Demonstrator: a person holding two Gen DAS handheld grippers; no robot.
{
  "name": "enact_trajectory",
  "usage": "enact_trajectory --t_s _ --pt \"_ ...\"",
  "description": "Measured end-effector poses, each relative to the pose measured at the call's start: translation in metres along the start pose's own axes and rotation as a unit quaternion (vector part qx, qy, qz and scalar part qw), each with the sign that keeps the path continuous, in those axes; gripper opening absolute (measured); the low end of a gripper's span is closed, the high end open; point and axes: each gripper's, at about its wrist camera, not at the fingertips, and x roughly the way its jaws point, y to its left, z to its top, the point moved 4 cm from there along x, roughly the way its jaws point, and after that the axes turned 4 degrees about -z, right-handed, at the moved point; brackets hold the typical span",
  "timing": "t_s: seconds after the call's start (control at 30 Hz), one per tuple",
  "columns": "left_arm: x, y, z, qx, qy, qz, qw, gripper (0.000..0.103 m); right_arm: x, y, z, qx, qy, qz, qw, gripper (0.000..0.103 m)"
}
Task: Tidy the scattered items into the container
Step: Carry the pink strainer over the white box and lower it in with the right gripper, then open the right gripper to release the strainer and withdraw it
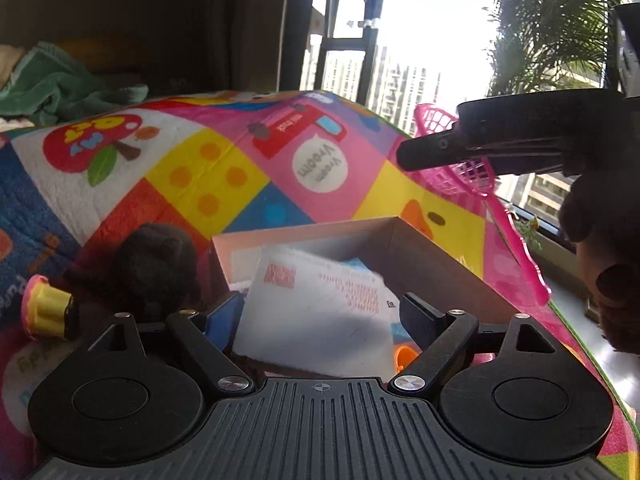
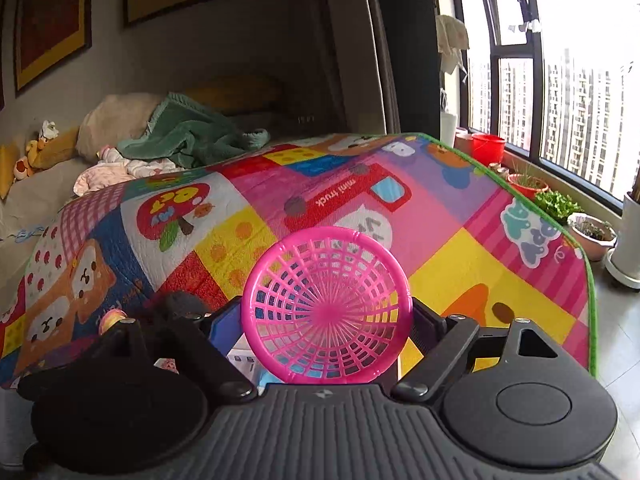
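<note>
An open cardboard box (image 1: 424,256) sits on the colourful play mat (image 1: 208,176). Over it my left gripper (image 1: 320,312) stands open. A blurred white packet with red print (image 1: 320,300) lies between the fingers with gaps on both sides, and an orange item (image 1: 405,358) shows in the box. A dark plush toy (image 1: 156,268) and a yellow-pink toy cupcake (image 1: 44,308) lie left of the box. My right gripper (image 2: 326,320) is shut on a pink plastic mesh scoop (image 2: 326,304). From the left wrist it shows at upper right as the right gripper (image 1: 436,148), with the scoop's handle (image 1: 520,252) hanging down.
A green blanket (image 2: 192,132), pillows and soft toys lie beyond the mat. The mat's green edge (image 2: 591,280) meets bare floor on the right. Plant pots (image 2: 592,236) and a red bucket (image 2: 488,148) line the window sill.
</note>
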Motion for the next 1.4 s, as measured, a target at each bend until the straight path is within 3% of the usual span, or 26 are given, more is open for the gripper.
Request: enact_trajectory --t_s 0.1,0.17,0.27,0.37,0.47,0.63,0.77,0.87,0.97,1.03,1.1,1.2,1.3,1.4 --pt "-0.012 -0.004 -0.004 0.024 -0.005 -0.017 0.9996 0.096 0.027 -0.001 -0.014 0.005 0.037 0.004 0.999 0.084" --pt "-0.025 -0.006 -0.007 0.031 -0.011 -0.026 0.9991 0.098 0.033 -0.004 -0.021 0.013 0.046 0.005 0.999 0.092" --pt "-0.037 -0.006 -0.011 0.028 -0.014 -0.038 0.9988 0.099 0.026 -0.008 -0.021 0.015 0.033 0.004 0.999 0.095" --pt "-0.039 -0.014 -0.013 0.030 -0.008 -0.076 0.9966 0.100 0.015 -0.008 -0.017 0.008 0.018 -0.011 1.000 0.095" --pt "-0.029 -0.025 -0.016 0.030 0.010 -0.107 0.9937 0.100 0.002 -0.008 -0.012 0.006 0.005 -0.015 1.000 0.095" --pt "-0.001 -0.034 -0.022 0.020 0.059 -0.120 0.9908 0.103 -0.019 -0.013 -0.009 0.014 -0.012 -0.019 1.000 0.098" --pt "0.001 -0.034 -0.017 -0.005 0.065 -0.137 0.9884 0.103 -0.030 -0.014 -0.016 0.017 -0.009 -0.023 1.000 0.100" --pt "-0.024 -0.033 -0.015 -0.003 0.039 -0.146 0.9885 0.103 -0.038 -0.009 -0.026 0.011 -0.006 -0.025 1.000 0.101" --pt "-0.063 -0.019 -0.025 0.022 -0.014 -0.095 0.9952 0.103 -0.047 0.003 -0.036 -0.022 -0.014 -0.041 0.999 0.103" --pt "-0.090 0.005 -0.036 0.026 -0.055 -0.023 0.9979 0.103 -0.053 0.016 -0.041 -0.055 -0.022 -0.052 0.997 0.103" --pt "-0.111 0.035 -0.047 0.009 -0.079 0.052 0.9955 0.103 -0.058 0.035 -0.045 -0.089 -0.034 -0.057 0.994 0.103" --pt "-0.124 0.081 -0.062 -0.059 -0.076 0.142 0.9852 0.103 -0.061 0.074 -0.043 -0.134 -0.049 -0.045 0.989 0.103" --pt "-0.128 0.118 -0.078 -0.148 -0.060 0.149 0.9759 0.103 -0.054 0.117 -0.036 -0.172 -0.042 -0.023 0.984 0.103" --pt "-0.130 0.131 -0.091 -0.183 -0.055 0.128 0.9732 0.103 -0.032 0.155 -0.026 -0.197 -0.016 -0.004 0.980 0.103"
